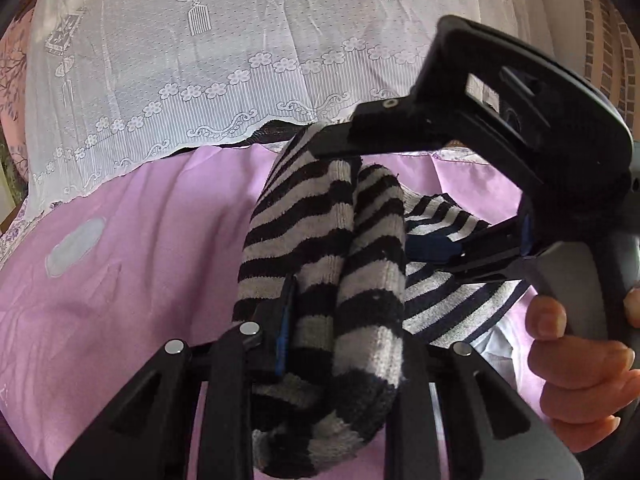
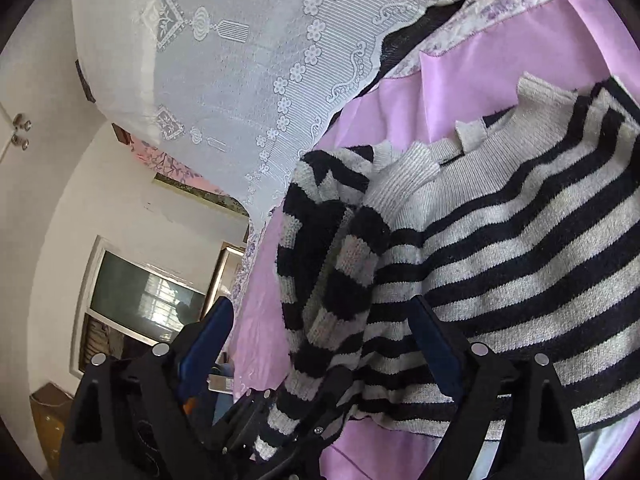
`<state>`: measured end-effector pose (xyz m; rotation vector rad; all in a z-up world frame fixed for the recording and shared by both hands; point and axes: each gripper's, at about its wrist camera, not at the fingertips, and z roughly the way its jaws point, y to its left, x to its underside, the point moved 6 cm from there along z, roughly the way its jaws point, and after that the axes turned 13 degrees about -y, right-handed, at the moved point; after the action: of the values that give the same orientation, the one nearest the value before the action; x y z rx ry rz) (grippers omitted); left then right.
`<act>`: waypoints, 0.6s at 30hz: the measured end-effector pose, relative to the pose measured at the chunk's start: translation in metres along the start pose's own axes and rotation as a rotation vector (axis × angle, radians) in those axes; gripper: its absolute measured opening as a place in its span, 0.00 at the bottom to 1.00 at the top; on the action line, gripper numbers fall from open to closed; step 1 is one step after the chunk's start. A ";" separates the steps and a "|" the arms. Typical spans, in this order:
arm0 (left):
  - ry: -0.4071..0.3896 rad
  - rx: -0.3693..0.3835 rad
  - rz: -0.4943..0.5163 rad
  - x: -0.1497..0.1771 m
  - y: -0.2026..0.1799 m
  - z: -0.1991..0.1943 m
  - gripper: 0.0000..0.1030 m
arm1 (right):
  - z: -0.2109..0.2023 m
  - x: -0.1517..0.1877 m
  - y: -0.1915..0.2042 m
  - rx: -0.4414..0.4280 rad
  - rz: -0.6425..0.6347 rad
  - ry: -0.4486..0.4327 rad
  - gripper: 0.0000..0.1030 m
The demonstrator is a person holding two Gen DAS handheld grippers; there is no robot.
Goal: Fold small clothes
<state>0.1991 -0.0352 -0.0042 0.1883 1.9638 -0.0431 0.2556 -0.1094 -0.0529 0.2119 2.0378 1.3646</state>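
A black-and-grey striped knit sweater (image 2: 520,240) lies on a pink sheet (image 2: 500,64). Its sleeve (image 1: 340,280) is bunched and lifted, running up between my left gripper's (image 1: 332,336) fingers, which are shut on it. In the left wrist view my right gripper (image 1: 460,252) comes in from the right with its fingers spread over the sweater body (image 1: 448,296). In the right wrist view my right gripper (image 2: 324,340) is open, with one blue pad (image 2: 432,344) on the sweater and the sleeve (image 2: 320,280) hanging between its fingers.
A white lace cloth (image 1: 200,60) covers the back of the bed. The pink sheet (image 1: 120,280) stretches out to the left. A person's hand (image 1: 580,368) holds the right gripper's handle. A wall, a window (image 2: 140,300) and a door lie beyond the bed's edge.
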 end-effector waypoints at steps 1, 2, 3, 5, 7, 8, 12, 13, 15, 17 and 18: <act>-0.002 -0.006 0.009 0.001 -0.003 0.000 0.20 | 0.000 0.000 -0.004 0.002 0.005 -0.001 0.86; -0.003 -0.011 0.018 0.001 -0.008 0.000 0.20 | 0.002 -0.001 -0.006 0.011 -0.008 -0.001 0.83; -0.002 -0.010 0.024 0.002 -0.012 0.000 0.20 | 0.003 -0.001 -0.007 0.019 -0.028 -0.008 0.58; -0.004 -0.024 0.032 0.001 -0.019 0.002 0.20 | 0.005 -0.004 -0.011 0.051 -0.066 -0.023 0.25; -0.002 -0.029 0.022 -0.004 -0.022 0.005 0.20 | 0.003 -0.011 -0.010 0.040 -0.088 -0.034 0.23; -0.002 -0.024 0.013 -0.009 -0.025 0.006 0.20 | 0.000 -0.015 -0.008 0.046 -0.116 -0.043 0.22; -0.026 -0.008 0.031 -0.031 -0.048 0.012 0.20 | -0.016 -0.040 -0.002 0.036 -0.198 -0.075 0.22; -0.035 -0.004 0.041 -0.036 -0.056 0.015 0.20 | -0.020 -0.048 -0.004 0.031 -0.208 -0.078 0.22; -0.045 0.001 0.061 -0.043 -0.073 0.021 0.21 | -0.028 -0.063 -0.011 0.022 -0.212 -0.076 0.22; -0.047 0.005 0.069 -0.046 -0.089 0.029 0.21 | -0.034 -0.077 -0.022 0.018 -0.193 -0.069 0.22; -0.046 0.011 0.069 -0.047 -0.096 0.033 0.21 | -0.038 -0.083 -0.028 0.020 -0.185 -0.066 0.22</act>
<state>0.2324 -0.1391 0.0206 0.2597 1.9106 -0.0131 0.3025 -0.1902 -0.0325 0.0734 1.9642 1.2084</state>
